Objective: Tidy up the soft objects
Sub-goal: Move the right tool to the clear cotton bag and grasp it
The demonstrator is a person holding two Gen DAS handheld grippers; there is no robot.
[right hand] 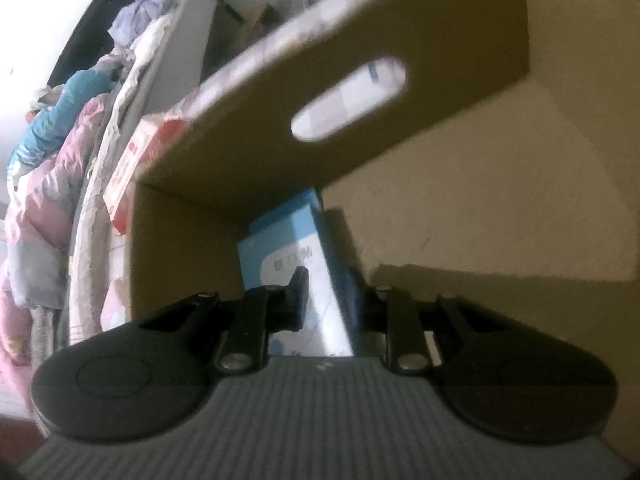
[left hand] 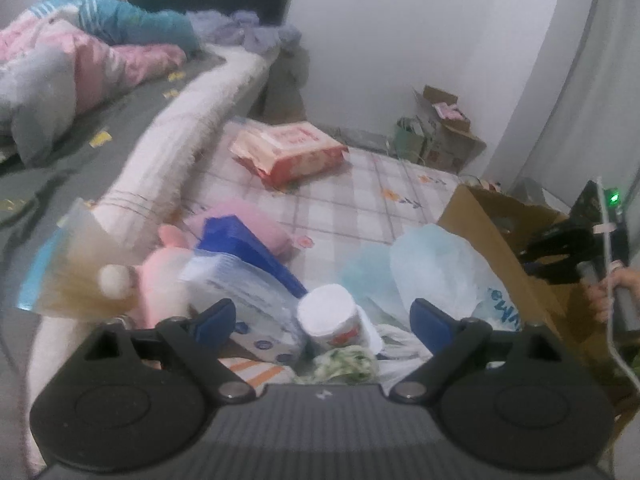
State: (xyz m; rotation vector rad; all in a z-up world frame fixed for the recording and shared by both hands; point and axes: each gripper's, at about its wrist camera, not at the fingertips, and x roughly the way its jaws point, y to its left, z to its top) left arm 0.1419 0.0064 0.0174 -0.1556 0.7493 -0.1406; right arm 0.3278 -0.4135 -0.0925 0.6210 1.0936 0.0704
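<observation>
Right hand-held gripper (right hand: 326, 300) is down inside the cardboard box (right hand: 500, 160), jaws drawn close on a blue-and-white pack (right hand: 288, 256); the pack stands up against the box's inner corner, just below the wall with the handle slot. From this angle I can't be sure the pads are pressing or merely flanking it, but it reads as a grip, so this looks like the placing step, with the pack at its spot in the box.

Over on the left, the left hand-held gripper (left hand: 322, 316) is spread wide with nothing between its fingers. It hangs over the heap on the floor mat (left hand: 360, 208): a white roll (left hand: 326, 312) dead ahead, a pale plastic bag (left hand: 436, 268) toward the box, a tissue pack (left hand: 240, 284) and a pink plush (left hand: 164, 276) toward the bed edge. A red wipes pack (left hand: 288, 152) lies well apart, further out on the mat.

Next move, I'd say: right lets go and lifts clear of the box wall, while left drops onto one soft item, the roll being nearest. The clutter is tight, so it needs a clean single pick.
</observation>
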